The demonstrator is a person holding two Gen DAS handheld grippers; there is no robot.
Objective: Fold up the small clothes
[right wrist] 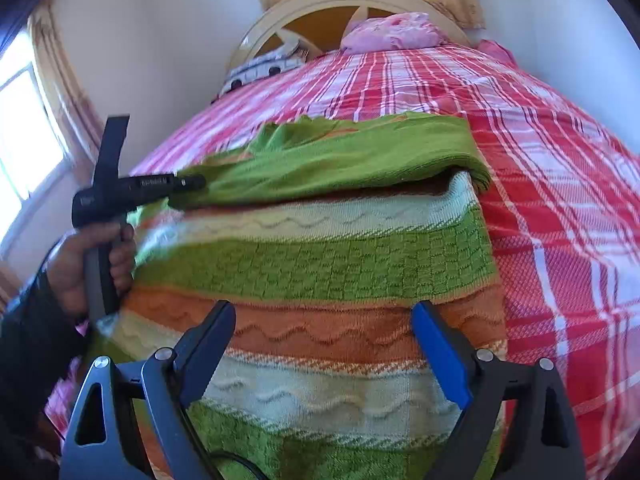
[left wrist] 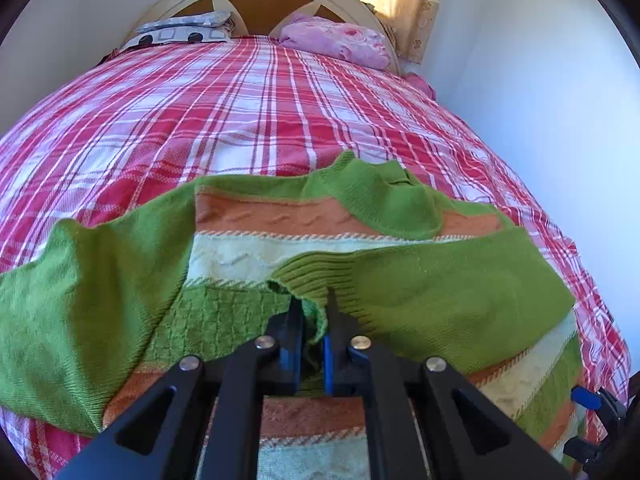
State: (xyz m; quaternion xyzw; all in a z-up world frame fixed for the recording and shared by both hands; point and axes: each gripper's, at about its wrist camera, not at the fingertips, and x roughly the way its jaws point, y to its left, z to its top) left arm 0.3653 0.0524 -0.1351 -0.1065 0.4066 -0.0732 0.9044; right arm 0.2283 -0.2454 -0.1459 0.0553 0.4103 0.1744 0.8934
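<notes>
1. Two grippers work over one sweater [left wrist: 256,312] that lies on a bed [left wrist: 240,112] with a red plaid cover.
2. From the right wrist view, the left hand [right wrist: 80,264] grips a black handle at the sweater's left edge, knuckles toward the camera, with the tool reaching level across toward the garment.
3. The left gripper [left wrist: 312,300] points forward and low over the sweater's middle. Its jaws are pressed nearly together, pinching the ribbed cuff [left wrist: 320,276] of the right-hand sleeve [left wrist: 460,292], which is drawn across the striped front.
4. A fold of green cuff knit bunches between the two black fingers [left wrist: 294,316], against the blue pads.
5. The right gripper [right wrist: 324,320] hovers low over the lower part of the sweater, aimed toward the headboard [right wrist: 332,4]. Its jaws are spread wide, and nothing sits between them but the orange stripe [right wrist: 320,332] below; whether the tips touch the knit I cannot tell.
6. The sweater lies flat near the foot of the bed, collar [left wrist: 380,184] toward the pillows, with bands of orange, pale green and textured green. The other sleeve [left wrist: 80,280] lies spread out to the left side.
7. A pink pillow [left wrist: 340,40] and a patterned pillow [left wrist: 180,30] rest at the headboard, well apart from the sweater.
</notes>
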